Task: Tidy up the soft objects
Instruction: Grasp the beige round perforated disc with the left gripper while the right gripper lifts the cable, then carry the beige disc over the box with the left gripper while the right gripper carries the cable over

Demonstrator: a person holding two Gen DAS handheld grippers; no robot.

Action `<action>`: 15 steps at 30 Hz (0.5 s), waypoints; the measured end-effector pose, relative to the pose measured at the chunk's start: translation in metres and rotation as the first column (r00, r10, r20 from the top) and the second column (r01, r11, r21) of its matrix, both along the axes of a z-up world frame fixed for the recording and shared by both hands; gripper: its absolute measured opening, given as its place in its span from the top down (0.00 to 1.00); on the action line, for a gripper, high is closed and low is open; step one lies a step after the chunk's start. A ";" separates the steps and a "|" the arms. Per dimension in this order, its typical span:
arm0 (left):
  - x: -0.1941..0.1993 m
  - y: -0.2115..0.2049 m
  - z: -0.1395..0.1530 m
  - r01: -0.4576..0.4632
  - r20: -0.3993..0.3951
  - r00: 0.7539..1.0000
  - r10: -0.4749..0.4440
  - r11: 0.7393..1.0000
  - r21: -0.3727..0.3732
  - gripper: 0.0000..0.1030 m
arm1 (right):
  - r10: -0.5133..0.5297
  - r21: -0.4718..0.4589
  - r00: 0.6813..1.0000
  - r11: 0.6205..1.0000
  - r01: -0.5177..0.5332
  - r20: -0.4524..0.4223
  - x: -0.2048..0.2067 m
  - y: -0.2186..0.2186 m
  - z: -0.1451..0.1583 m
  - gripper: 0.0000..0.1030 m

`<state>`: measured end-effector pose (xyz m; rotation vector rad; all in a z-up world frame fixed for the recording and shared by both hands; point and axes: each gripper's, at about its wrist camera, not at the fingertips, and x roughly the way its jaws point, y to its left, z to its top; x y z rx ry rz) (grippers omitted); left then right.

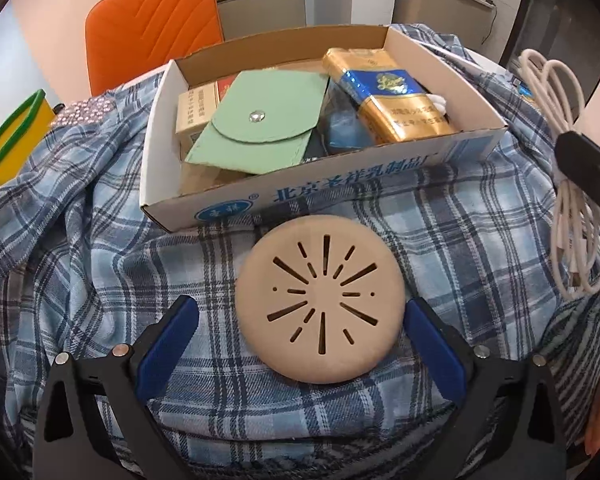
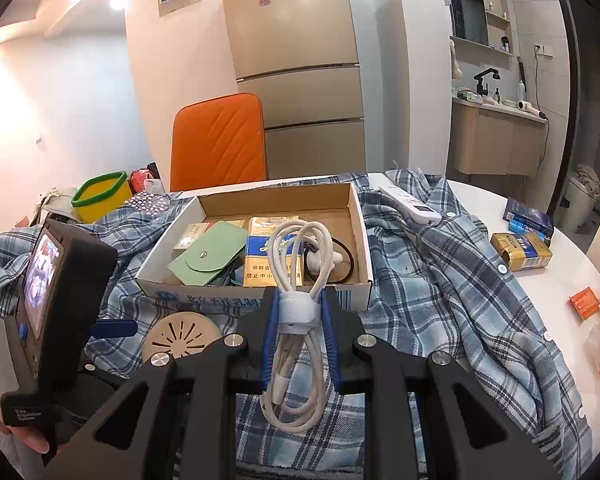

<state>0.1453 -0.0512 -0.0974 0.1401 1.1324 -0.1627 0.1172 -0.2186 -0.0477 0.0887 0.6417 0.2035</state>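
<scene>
A round beige disc with slits (image 1: pixel 320 300) lies on the blue plaid shirt (image 1: pixel 80 248) just in front of an open cardboard box (image 1: pixel 340 176). My left gripper (image 1: pixel 300 316) is open, its blue pads on either side of the disc, apart from it. The box holds a green snap pouch (image 1: pixel 260 124), a gold and blue pack (image 1: pixel 384 96) and other small items. My right gripper (image 2: pixel 300 312) is shut on a coiled white cable (image 2: pixel 300 264) at its wrap band, held above the shirt just short of the box (image 2: pixel 356 224). The cable also shows in the left wrist view (image 1: pixel 568 184).
A yellow tub with a green rim (image 1: pixel 16 136) sits at the left. An orange chair (image 2: pixel 220 144) stands behind the table. A white remote (image 2: pixel 412 204) lies on the shirt (image 2: pixel 440 280); a gold pack (image 2: pixel 522 256), a dark box (image 2: pixel 530 214) and an orange packet (image 2: pixel 586 302) sit on the white table (image 2: pixel 572 272) at right.
</scene>
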 end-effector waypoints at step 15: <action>-0.029 0.011 0.024 0.050 0.182 0.983 -0.025 0.990 -0.132 0.24 | 0.001 0.017 1.000 1.000 -0.001 -0.003 0.002 -0.003 -0.003 0.78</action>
